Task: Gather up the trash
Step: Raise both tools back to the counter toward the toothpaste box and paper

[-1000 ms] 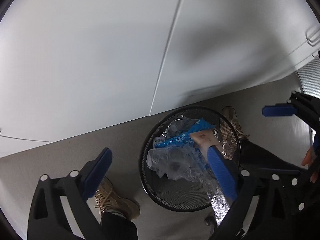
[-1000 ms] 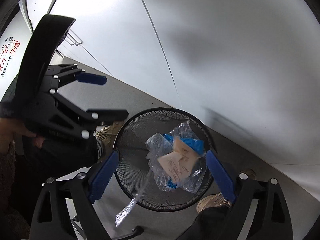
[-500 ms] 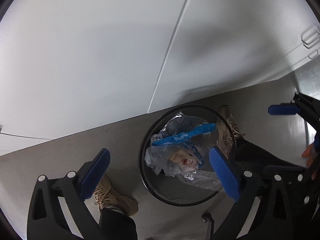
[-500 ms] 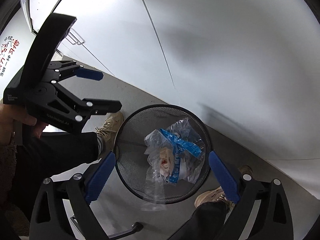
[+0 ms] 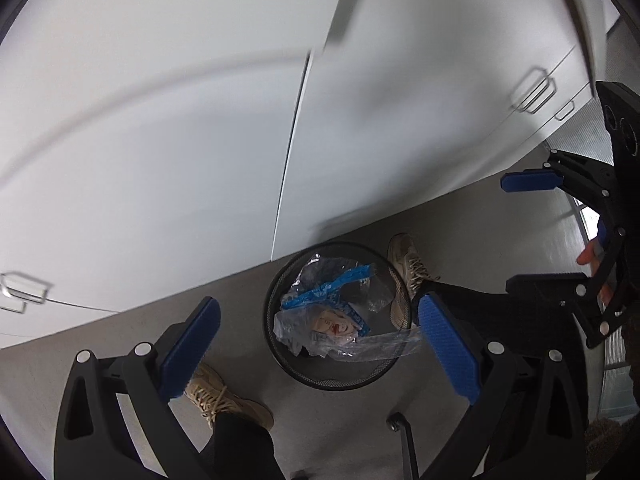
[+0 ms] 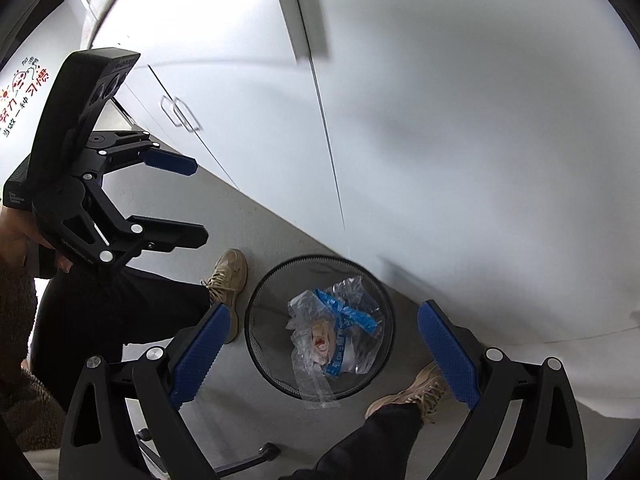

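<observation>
Both grippers hang above a black wire-mesh wastebasket (image 5: 336, 376) that stands on the grey floor just beside a white cabinet front (image 5: 160, 160). The left gripper (image 5: 320, 352) has its blue-padded jaws spread wide with nothing between them, and the right gripper (image 6: 324, 356) is spread just as wide and equally empty; each also shows in the other's view, off to the side with jaws apart. Judging from this, both have nothing left to carry here.

The trash sits inside the basket: a crumpled clear plastic bag (image 6: 308, 320), a blue printed wrapper (image 6: 352, 316) lying across it, and a pale scrap with red marks (image 5: 334, 324) near the middle. One clear plastic strip (image 6: 316, 384) drapes over the near rim and hangs partly outside, so it looks not fully contained; it could slip to the floor and may need a nudge inward.

The person's tan laced shoes (image 5: 408, 264) stand on either side of the basket, which suits dropping things straight down from above. A chair caster (image 5: 398, 424) shows on the floor nearby, apart from the basket
</observation>
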The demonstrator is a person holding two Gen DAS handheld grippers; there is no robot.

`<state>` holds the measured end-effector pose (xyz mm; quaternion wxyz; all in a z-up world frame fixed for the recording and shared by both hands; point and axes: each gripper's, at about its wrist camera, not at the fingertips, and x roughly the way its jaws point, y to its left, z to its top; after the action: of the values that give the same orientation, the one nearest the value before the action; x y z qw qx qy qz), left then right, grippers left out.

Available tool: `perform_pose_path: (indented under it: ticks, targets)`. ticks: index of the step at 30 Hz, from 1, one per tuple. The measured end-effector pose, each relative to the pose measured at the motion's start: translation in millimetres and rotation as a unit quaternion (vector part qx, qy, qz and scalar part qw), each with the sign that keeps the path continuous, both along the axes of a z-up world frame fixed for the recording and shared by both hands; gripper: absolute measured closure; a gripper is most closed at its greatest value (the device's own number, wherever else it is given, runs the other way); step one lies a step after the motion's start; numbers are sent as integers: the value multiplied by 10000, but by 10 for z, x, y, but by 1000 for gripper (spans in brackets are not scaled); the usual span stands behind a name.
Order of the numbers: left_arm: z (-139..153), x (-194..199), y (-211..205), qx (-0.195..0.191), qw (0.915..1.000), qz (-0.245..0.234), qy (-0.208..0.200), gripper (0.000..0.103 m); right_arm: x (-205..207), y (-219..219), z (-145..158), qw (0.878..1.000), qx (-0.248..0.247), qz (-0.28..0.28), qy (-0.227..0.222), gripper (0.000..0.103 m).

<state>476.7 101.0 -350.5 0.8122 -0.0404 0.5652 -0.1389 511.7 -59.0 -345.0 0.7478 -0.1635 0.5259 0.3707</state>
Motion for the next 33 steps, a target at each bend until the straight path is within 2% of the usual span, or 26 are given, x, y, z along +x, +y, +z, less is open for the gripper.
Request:
perform_pose_path:
  ticks: [6, 10, 12, 17, 19, 26, 33]
  targets:
    - [878, -187, 50, -58, 9982, -285, -517, 4, -86, -22, 688, 9983, 260, 40, -516, 7]
    - [1453, -286, 63, -39, 9945, -453, -947, 4, -105, -55, 1069, 9965, 423, 134, -709, 6]
    - [1657, -302, 62, -44, 9924, -511, -1115, 4, -122, -67, 1241, 9949, 503, 204, -850, 6]
    - [2244, -291, -1, -241, 9827, -854, -1623, 4, -146, -110, 1638, 9893, 721, 329, -1229, 6]
    - [2458, -236, -54, -189, 9787, -977, -1795, 4, -122, -155, 1791, 9872, 826, 289, -1336, 3]
    - [2951, 142, -134, -182, 9677, -1109, -2256, 4, 18, -368, 2327, 9787, 1073, 319, -1722, 3]
    - [2987, 687, -284, -209, 9645, -1241, -2322, 4, 359, -656, 2754, 9715, 1190, 105, -2048, 3]
